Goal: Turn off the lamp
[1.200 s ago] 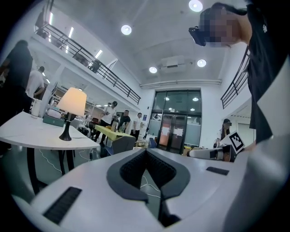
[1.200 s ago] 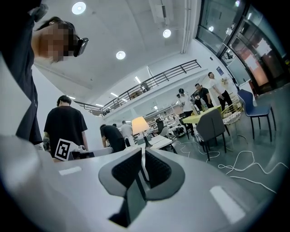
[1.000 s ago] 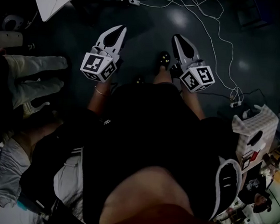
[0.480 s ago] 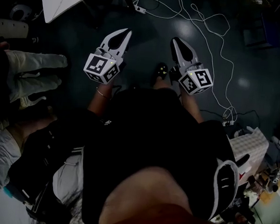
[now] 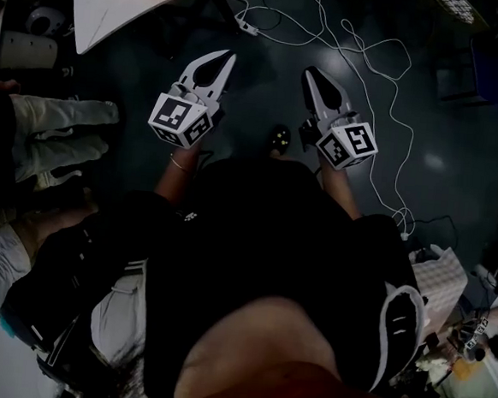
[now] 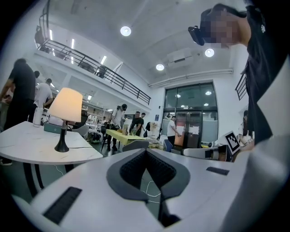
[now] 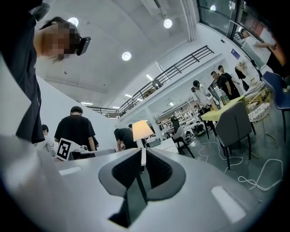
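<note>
Bright hall, railed balcony [image 6: 90,63] overhead. At middle left, the lit lamp [image 6: 66,105] stands on a white worktop [image 6: 27,147], well apart from the left tool [image 6: 146,153], up-left of its tips. That tool and the right tool [image 7: 142,153] are clenched on nothing.

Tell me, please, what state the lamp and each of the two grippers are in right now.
Lamp: lit, upright on the white table.
Left gripper: jaws shut, holding nothing.
Right gripper: jaws shut, holding nothing.
Ceiling lights: on.
</note>
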